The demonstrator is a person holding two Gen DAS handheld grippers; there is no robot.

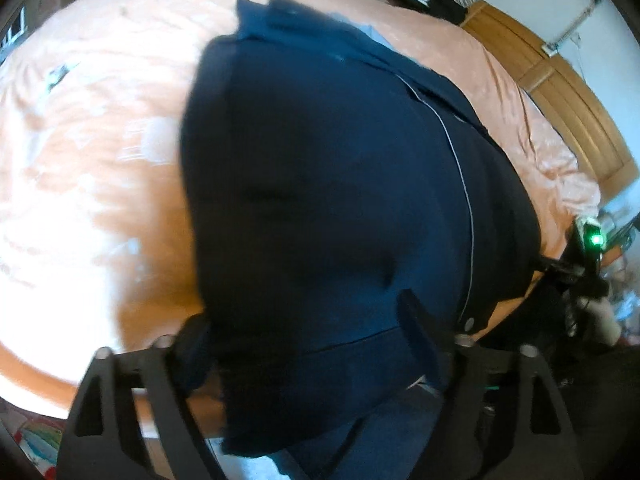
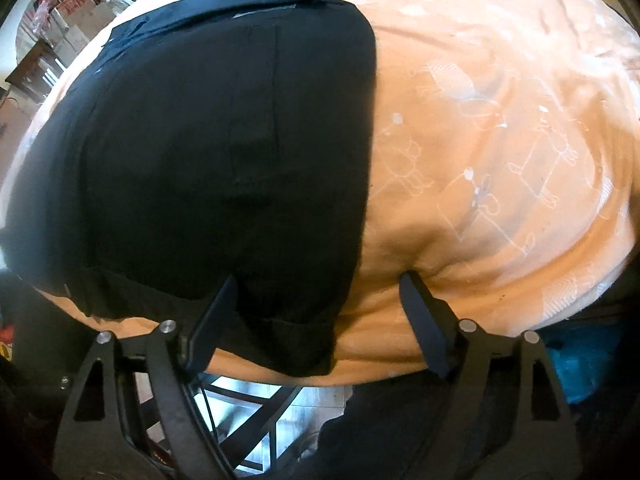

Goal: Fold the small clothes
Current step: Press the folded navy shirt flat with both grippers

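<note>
A dark navy garment (image 1: 340,184) with thin white piping lies spread on a peach bedsheet (image 1: 100,152), and its near hem hangs over the bed's front edge. My left gripper (image 1: 304,312) is open wide at that hem, with cloth lying between its fingers (image 1: 420,332) but not pinched. In the right wrist view the same garment (image 2: 208,140) fills the left half. My right gripper (image 2: 318,280) is open at the bed's edge. Its left finger (image 2: 212,320) rests over the garment's near right corner, and its right finger touches bare sheet (image 2: 500,140).
A wooden headboard (image 1: 560,92) runs along the bed's far right side. The body of the other gripper, with a green light (image 1: 596,239), shows at the right. Piled clutter and boxes (image 2: 68,12) stand beyond the bed. Floor and a dark frame (image 2: 256,412) lie below the bed edge.
</note>
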